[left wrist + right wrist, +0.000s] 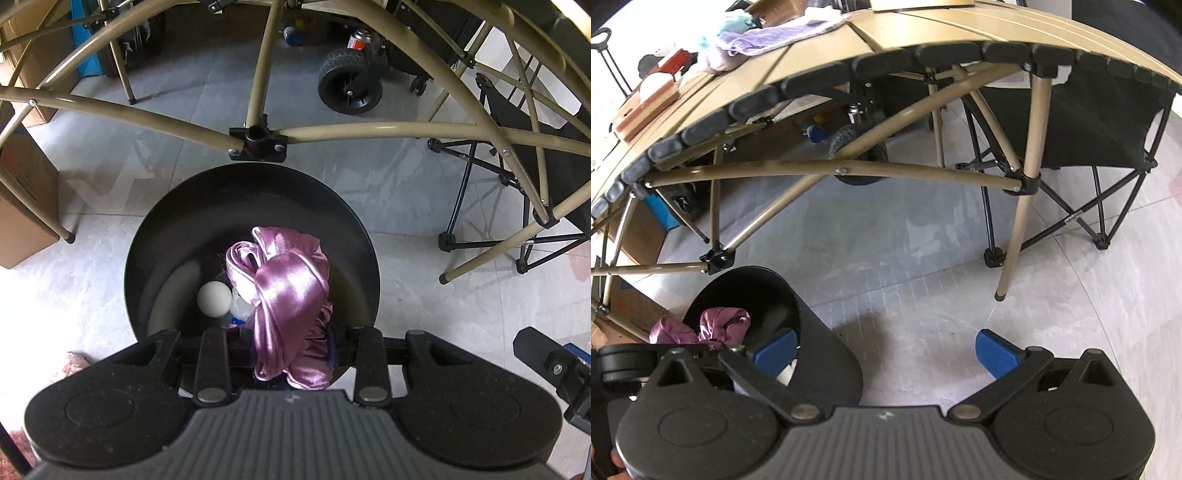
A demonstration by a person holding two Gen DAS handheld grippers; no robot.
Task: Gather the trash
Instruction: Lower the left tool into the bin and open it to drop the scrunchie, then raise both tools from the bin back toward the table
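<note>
**Pink satin cloth over the bin, release pending**

The left gripper [291, 354] is clamped on a bunched pink satin cloth [284, 291], jaws pinched together w/ the fabric squeezed between them. The cloth hangs from the grip straight above the mouth of the black trash bin [369, 280], which stands on the tile floor just in front of the tan folding table's cross-brace joint [258, 143]. Already lying in the bin: a white ball [213, 299] and some clear/blue scraps beside it, too small to identify.

The right gripper [886, 354] is empty, blue pads wide apart, hovering over bare floor just beside the bin [827, 354]; the right wrist view shows the cloth [716, 325] at the bin's opening from the side.

Judgement: the step in hand looks like the drop. To do it well:
- Keep the grip centred over the opening; most of the cloth already appears to be inside the rim, but a fold near the jaws sits close to the near edge.
- Open the jaws fully so slippery satin doesn't snag on a pad.
- Lowering a bit more before release would prob. stop a tail draping over the rim.
- Right gripper should stay clear, tho it is near enough to poke in a stray fold.

More clutter is on the tabletop [886, 33], e.g. a purple towel [768, 38].
</note>
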